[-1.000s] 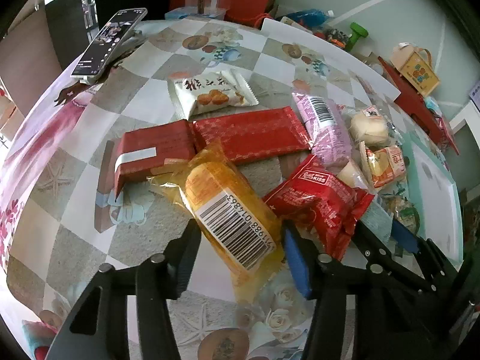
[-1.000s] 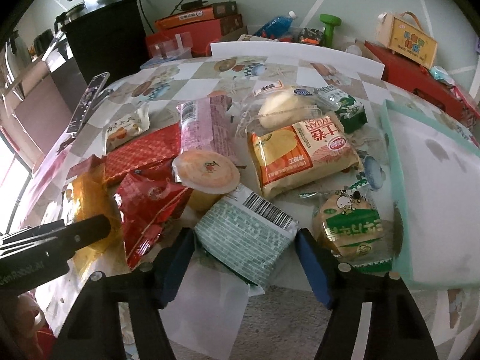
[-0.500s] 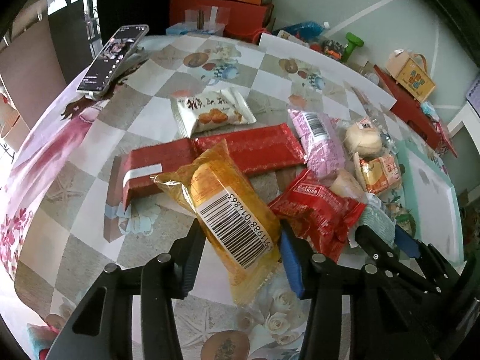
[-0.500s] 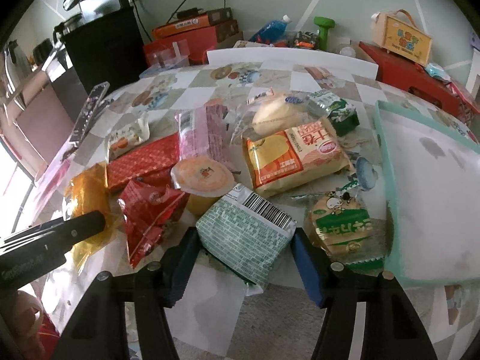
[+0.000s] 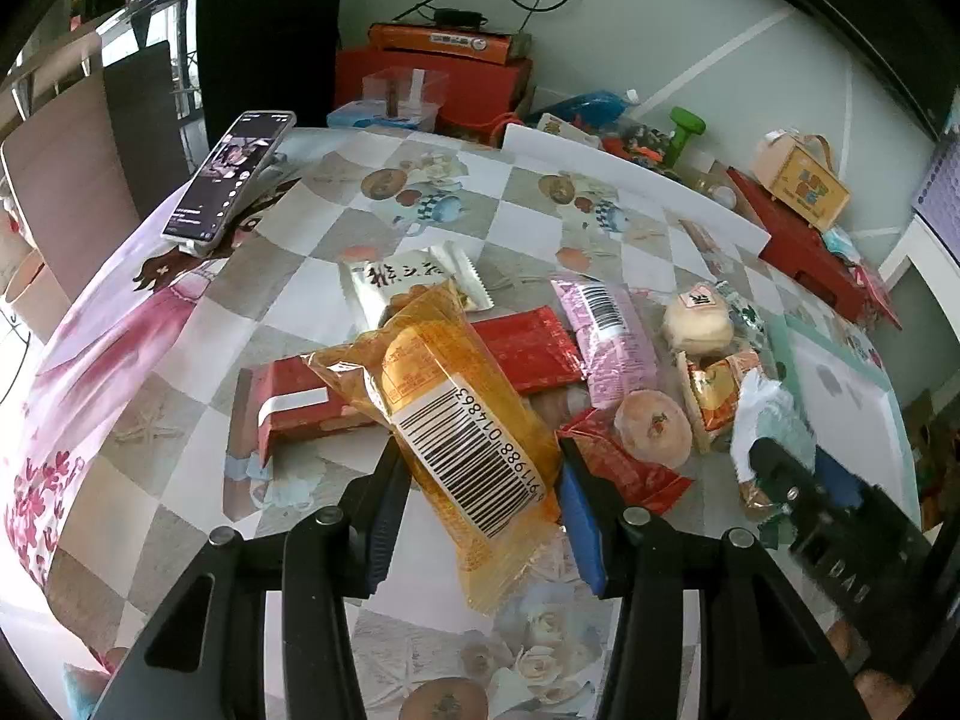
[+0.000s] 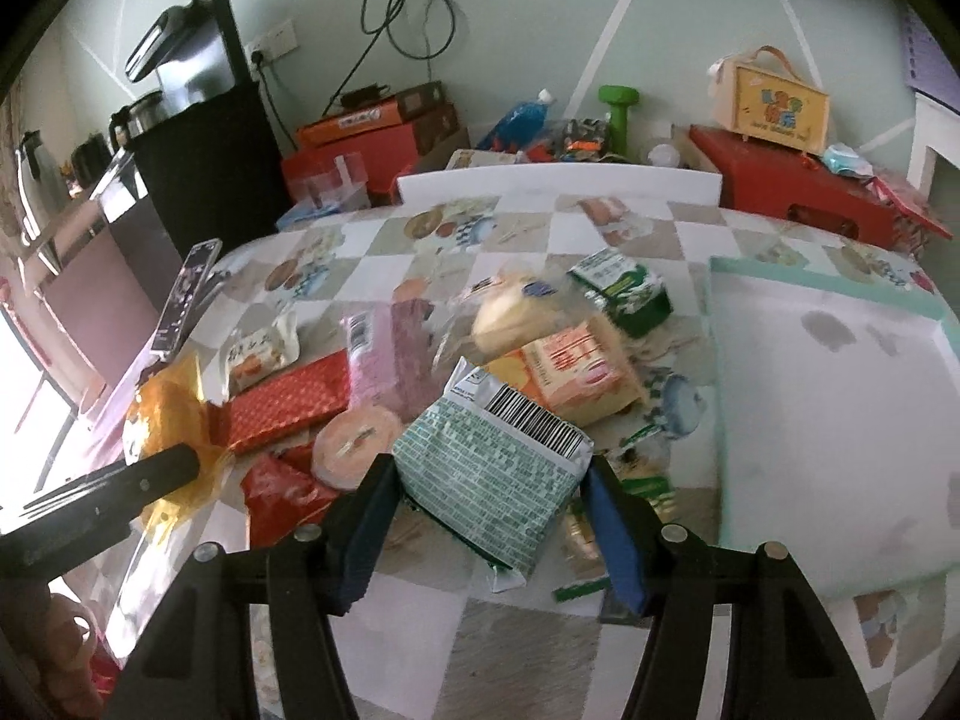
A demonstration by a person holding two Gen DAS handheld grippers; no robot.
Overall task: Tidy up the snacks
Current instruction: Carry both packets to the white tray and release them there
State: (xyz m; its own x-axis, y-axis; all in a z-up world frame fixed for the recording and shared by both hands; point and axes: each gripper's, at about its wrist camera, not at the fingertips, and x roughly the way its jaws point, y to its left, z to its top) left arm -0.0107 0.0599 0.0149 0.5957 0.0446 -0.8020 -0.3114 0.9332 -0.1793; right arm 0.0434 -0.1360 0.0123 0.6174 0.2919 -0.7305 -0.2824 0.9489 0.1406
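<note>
A: Start at the left claw (image 5: 480, 483). What is it doing?

B: Its jaws are pinched in on the orange packet (image 5: 456, 420), one pad on each long edge near the barcode end. The packet's long axis runs straight out from the claw, away and a little to the left, with the far end raised over the red wrappers (image 5: 528, 348) and clear of the desk (image 5: 180, 432).

A: And the right claw (image 6: 489, 510)?

B: It is clamped on the green-and-white packet (image 6: 492, 468), gripped across its width. That one also points outward from the claw, barcode end farthest, tipped up above the heap.

A: So both are carrying something. Which relation decides the coming move?

B: I would say it is where the pale teal-rimmed tray (image 6: 840, 420) lies. In the right wrist view it sits to the right of the right claw, just beside the snack heap, and looks bare. From the left claw it is far off to the right, past the red snack bag (image 5: 624, 468), the round jelly cup (image 5: 654, 429) and the right claw itself.

A: So the right hand is nearer?

B: Clearly. If the tray is the goal, the right packet needs a short swing sideways; the left one must cross the whole heap, so its dangling tail could snag on the way.
</note>
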